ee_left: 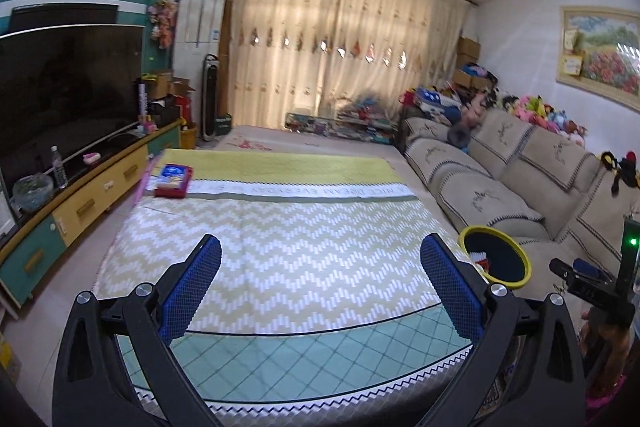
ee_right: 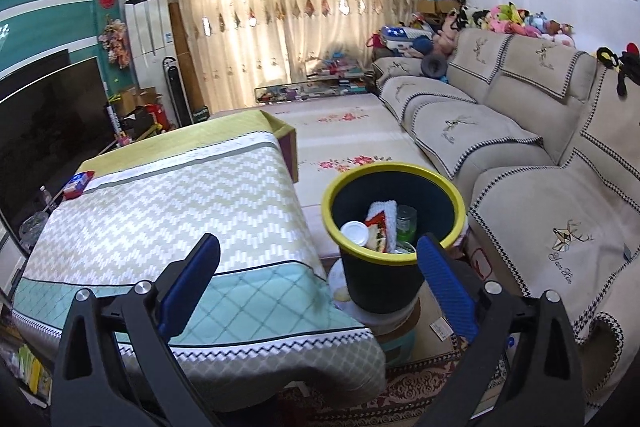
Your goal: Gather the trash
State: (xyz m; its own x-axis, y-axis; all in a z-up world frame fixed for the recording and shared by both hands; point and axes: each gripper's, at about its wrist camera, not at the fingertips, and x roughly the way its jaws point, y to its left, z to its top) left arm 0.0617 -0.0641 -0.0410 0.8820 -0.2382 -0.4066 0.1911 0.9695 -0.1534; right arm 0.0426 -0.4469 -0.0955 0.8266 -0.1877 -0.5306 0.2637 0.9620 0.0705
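A dark bin with a yellow rim (ee_right: 394,223) stands on a stool between the table and the sofa; it also shows in the left wrist view (ee_left: 496,259). Inside lie a white lid (ee_right: 354,230), a red-and-white wrapper (ee_right: 382,223) and a green bottle (ee_right: 406,223). A red and blue box (ee_left: 173,179) lies at the table's far left corner; it also shows in the right wrist view (ee_right: 79,183). My left gripper (ee_left: 322,287) is open and empty above the cloth-covered table (ee_left: 280,247). My right gripper (ee_right: 320,283) is open and empty, just short of the bin.
A beige sofa (ee_right: 520,155) with plush toys runs along the right. A TV (ee_left: 60,87) on a low cabinet (ee_left: 80,203) with a bottle (ee_left: 59,167) stands left. Curtains (ee_left: 340,47) close the far wall. A patterned rug (ee_right: 400,387) lies under the stool.
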